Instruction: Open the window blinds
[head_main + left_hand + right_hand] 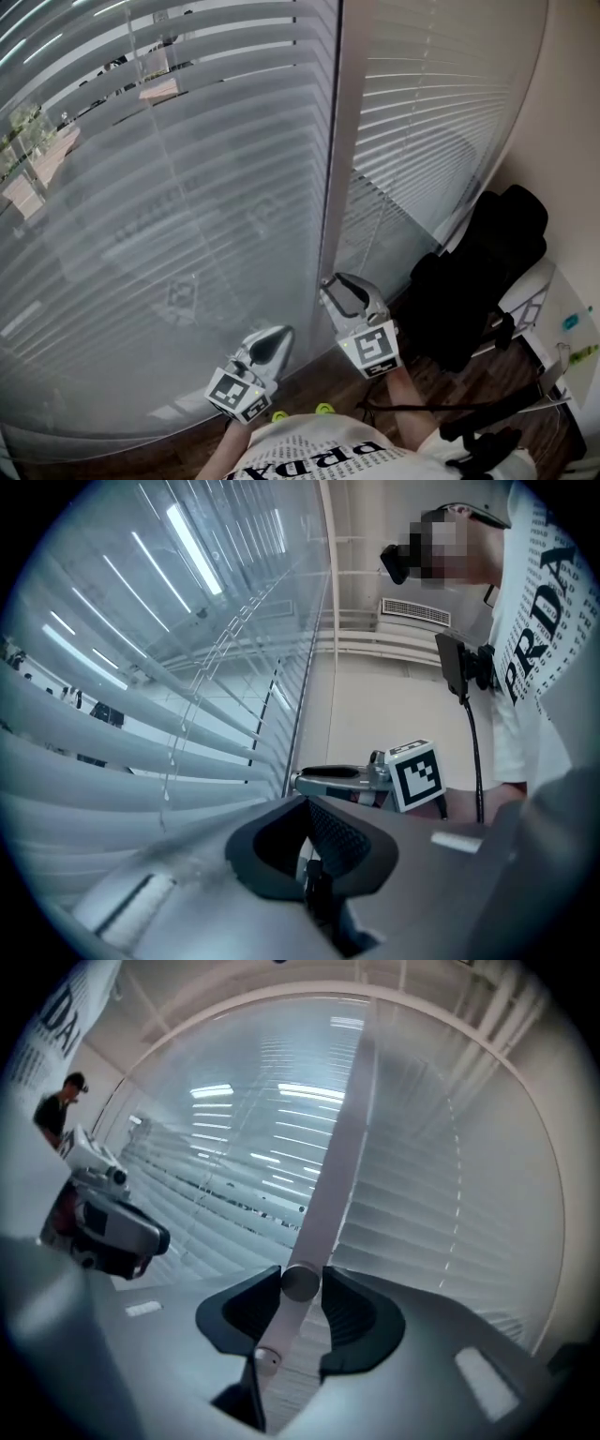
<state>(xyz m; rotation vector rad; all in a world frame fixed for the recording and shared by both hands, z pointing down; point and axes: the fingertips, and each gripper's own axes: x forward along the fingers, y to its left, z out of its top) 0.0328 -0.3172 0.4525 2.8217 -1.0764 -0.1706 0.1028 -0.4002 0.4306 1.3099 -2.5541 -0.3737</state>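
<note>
There are two window blinds, side by side: the left blind (187,187), whose slats let the street show through, and the right blind (441,122), which looks whiter and more closed. One pale frame post (342,141) runs upright between them. There are two grippers, one in each hand, both low near the bottom edge of the window. One black chair (478,272) stands in the corner to the right.

The right gripper (349,292) is at the post, closed on the one round knob (300,1282) there; the knob sits between its two pads, and both appear to touch it. The left gripper (270,341) is held just left of the post, in front of the left blind, jaws together with nothing between them.
</note>
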